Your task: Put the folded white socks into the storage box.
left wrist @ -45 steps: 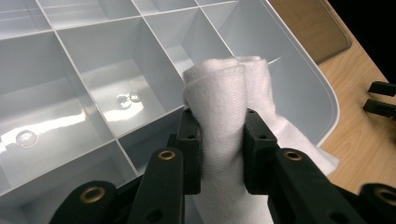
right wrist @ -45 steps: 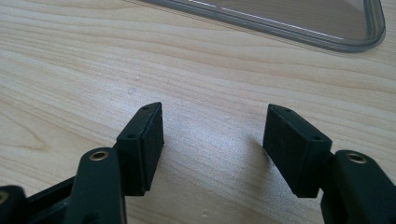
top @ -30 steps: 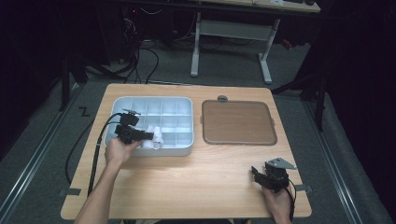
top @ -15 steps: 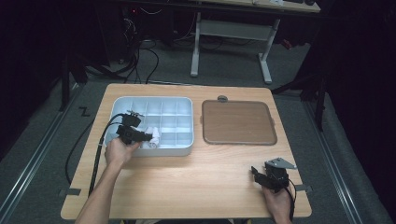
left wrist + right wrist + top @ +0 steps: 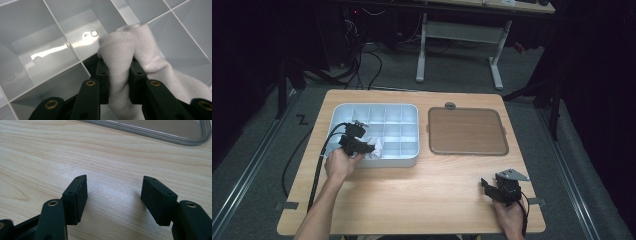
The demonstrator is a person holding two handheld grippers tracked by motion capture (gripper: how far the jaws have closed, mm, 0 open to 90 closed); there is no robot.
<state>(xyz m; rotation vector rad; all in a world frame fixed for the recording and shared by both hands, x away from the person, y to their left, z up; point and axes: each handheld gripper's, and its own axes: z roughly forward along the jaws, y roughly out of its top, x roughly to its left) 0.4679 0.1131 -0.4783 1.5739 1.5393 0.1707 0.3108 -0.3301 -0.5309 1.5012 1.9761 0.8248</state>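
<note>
The left gripper point(image 5: 119, 80) has its 2 jaws pinched on a white cloth point(image 5: 125, 57), a soft knitted piece that could be a small sock or rag. The fabric bulges up between the pads point(image 5: 103, 77) and spills off to the right. In the high view the cloth point(image 5: 375, 148) sits at the near left part of the pale divided tray point(image 5: 412, 107), with the left gripper point(image 5: 362, 146) reaching in from the tray's near left edge.

The cloth looks very light and limp. It should fold and sag wherever it is not supported, and it will not break or slip much against the rubbery pads. The risk is more likely snagging: a loose end may drag over the thin divider walls point(image 5: 75, 53) or catch in a neighbouring cell as it is lifted or pushed down. The present hold, on a bunched fold near the middle, seems sound, since a thick gather gives the jaws more to bite than a single layer at the edge.

The right gripper point(image 5: 113, 195) is parked over the bare wooden table point(image 5: 50, 152) at the near right, jaws spread wide with nothing between them. The brown lid point(image 5: 466, 131) lies flat to the right of the tray, well apart from both grippers.
</note>
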